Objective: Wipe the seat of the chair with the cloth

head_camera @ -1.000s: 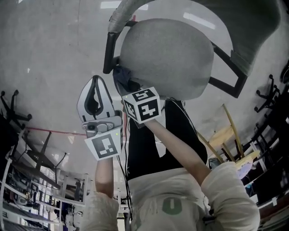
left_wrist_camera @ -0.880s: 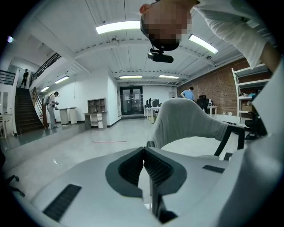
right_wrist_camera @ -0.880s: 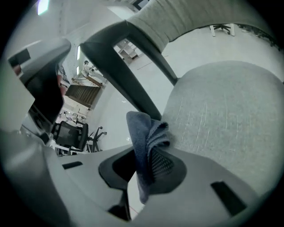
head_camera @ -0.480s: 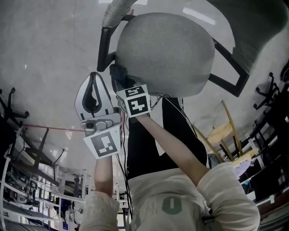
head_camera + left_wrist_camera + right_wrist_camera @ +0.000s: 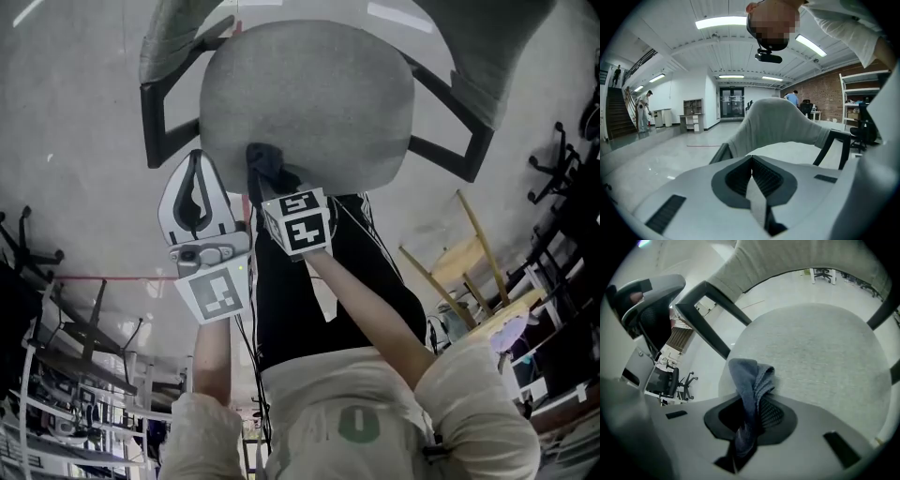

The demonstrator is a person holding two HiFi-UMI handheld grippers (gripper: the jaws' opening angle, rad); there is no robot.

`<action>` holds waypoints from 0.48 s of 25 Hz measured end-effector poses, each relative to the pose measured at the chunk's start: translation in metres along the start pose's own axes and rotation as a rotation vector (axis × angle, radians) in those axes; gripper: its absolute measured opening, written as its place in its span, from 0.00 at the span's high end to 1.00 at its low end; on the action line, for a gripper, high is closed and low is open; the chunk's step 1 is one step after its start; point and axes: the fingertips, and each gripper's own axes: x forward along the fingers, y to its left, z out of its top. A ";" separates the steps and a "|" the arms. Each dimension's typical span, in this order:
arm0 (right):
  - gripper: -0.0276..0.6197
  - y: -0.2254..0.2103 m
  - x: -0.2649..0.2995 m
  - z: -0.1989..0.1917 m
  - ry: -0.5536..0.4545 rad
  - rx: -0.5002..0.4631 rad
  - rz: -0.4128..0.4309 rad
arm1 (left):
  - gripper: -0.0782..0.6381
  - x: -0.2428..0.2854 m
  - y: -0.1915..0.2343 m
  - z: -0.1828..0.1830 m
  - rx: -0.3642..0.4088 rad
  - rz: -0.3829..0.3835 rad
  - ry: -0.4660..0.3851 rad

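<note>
1. The grey, rounded, fabric-covered seat [image 5: 319, 94] of the chair was observed from above. It was flanked by black angular armrest struts [image 5: 157, 131] and stood over a pale, polished floor [image 5: 66, 112].
2. A dark blue-grey terry cloth [image 5: 751, 380] was found clamped between the jaws of the right gripper [image 5: 752, 416]. Its free end was bunched and folded over beyond the jaw tips.
3. In the head view, the cloth [image 5: 266, 167] was located at the near edge of the seat, left of centre, and was seen lying against the fabric. The right gripper [image 5: 274, 187] was positioned directly behind it.
4. The jaws of the left gripper [image 5: 751, 161] were recorded as pressed together, with nothing held between them.
5. The left gripper [image 5: 195, 173] was held just beside the right gripper, at the near-left rim of the seat. Contact with the seat could not be determined.
6. In the left gripper view, a grey curved backrest [image 5: 780, 123] was noted ahead of the closed jaws.
</note>
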 end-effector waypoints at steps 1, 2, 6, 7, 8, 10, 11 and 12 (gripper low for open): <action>0.87 -0.012 -0.005 -0.002 -0.002 -0.003 -0.019 | 0.87 0.004 -0.010 -0.001 0.003 -0.021 0.003; 0.87 -0.024 -0.011 -0.005 -0.003 -0.006 -0.037 | 0.87 0.008 -0.020 -0.002 0.006 -0.044 0.005; 0.86 -0.068 -0.034 -0.013 -0.018 0.009 -0.099 | 0.87 0.023 -0.067 -0.002 0.020 -0.140 0.009; 0.87 -0.080 -0.040 -0.015 -0.022 0.019 -0.113 | 0.87 0.027 -0.078 -0.001 0.022 -0.160 0.007; 0.87 -0.092 -0.047 -0.016 -0.027 0.031 -0.125 | 0.87 0.030 -0.088 0.001 0.025 -0.177 0.006; 0.87 -0.111 -0.058 -0.019 -0.035 0.054 -0.140 | 0.87 0.033 -0.106 0.004 0.034 -0.206 0.010; 0.87 -0.118 -0.063 -0.020 -0.038 0.061 -0.144 | 0.87 0.035 -0.113 0.004 0.041 -0.219 0.014; 0.87 -0.125 -0.066 -0.021 -0.042 0.066 -0.147 | 0.87 0.037 -0.119 0.003 0.047 -0.231 0.017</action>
